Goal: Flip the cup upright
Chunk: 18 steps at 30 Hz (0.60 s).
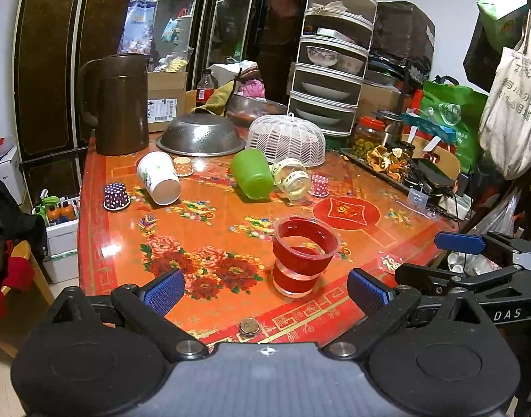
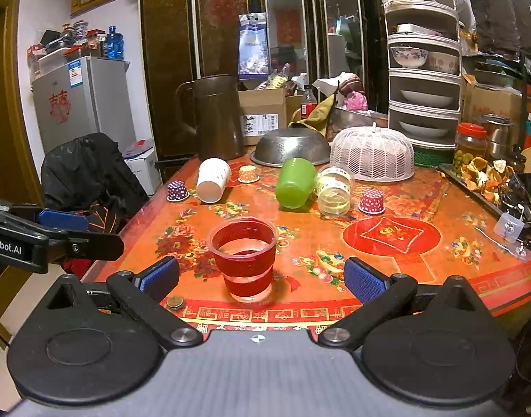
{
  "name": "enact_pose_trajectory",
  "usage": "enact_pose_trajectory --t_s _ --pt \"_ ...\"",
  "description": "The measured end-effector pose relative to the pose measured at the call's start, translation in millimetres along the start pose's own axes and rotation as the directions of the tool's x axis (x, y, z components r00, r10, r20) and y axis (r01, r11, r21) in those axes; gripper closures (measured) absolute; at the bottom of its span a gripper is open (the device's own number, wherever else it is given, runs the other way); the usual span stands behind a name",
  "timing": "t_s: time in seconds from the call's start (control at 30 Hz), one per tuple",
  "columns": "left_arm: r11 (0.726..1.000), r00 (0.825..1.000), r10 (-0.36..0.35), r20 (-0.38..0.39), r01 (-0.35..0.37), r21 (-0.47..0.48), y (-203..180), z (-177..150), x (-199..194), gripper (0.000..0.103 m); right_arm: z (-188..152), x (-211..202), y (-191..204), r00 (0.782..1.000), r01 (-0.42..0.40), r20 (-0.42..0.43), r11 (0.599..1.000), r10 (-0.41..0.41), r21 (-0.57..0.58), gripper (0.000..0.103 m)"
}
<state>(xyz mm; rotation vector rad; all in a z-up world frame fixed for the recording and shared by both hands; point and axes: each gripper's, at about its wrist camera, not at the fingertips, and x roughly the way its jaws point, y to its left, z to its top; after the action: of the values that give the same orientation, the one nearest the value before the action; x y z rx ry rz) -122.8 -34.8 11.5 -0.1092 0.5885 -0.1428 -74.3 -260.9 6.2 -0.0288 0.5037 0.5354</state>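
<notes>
A clear plastic cup (image 1: 302, 257) stands upright near the table's front edge; it also shows in the right wrist view (image 2: 244, 260). A white paper cup (image 1: 159, 178) (image 2: 212, 180), a green cup (image 1: 253, 173) (image 2: 295, 182) and a clear jar (image 1: 293, 177) (image 2: 334, 191) lie on their sides farther back. My left gripper (image 1: 265, 288) is open and empty, just in front of the clear cup. My right gripper (image 2: 262, 276) is open and empty, also just in front of it. The right gripper shows at the right of the left wrist view (image 1: 474, 260).
Small dotted paper cups (image 1: 115, 196) (image 1: 319, 185) (image 1: 182, 166) stand upside down on the red patterned table (image 1: 209, 229). A brown jug (image 1: 121, 104), a steel colander (image 1: 200, 135) and a white mesh cover (image 1: 286, 139) stand at the back. A coin (image 1: 249, 325) lies at the front edge.
</notes>
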Motion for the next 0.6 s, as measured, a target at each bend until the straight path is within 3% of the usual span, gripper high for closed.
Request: enact_pose_trajectory --t_s 0.6 --pt "1.0 1.0 0.02 -0.009 -0.02 0.007 -1.1 -0.9 3.9 0.002 1.3 0.9 -0.6 1.0 0.0 0.002 1.0 0.0 -0.003 0.001"
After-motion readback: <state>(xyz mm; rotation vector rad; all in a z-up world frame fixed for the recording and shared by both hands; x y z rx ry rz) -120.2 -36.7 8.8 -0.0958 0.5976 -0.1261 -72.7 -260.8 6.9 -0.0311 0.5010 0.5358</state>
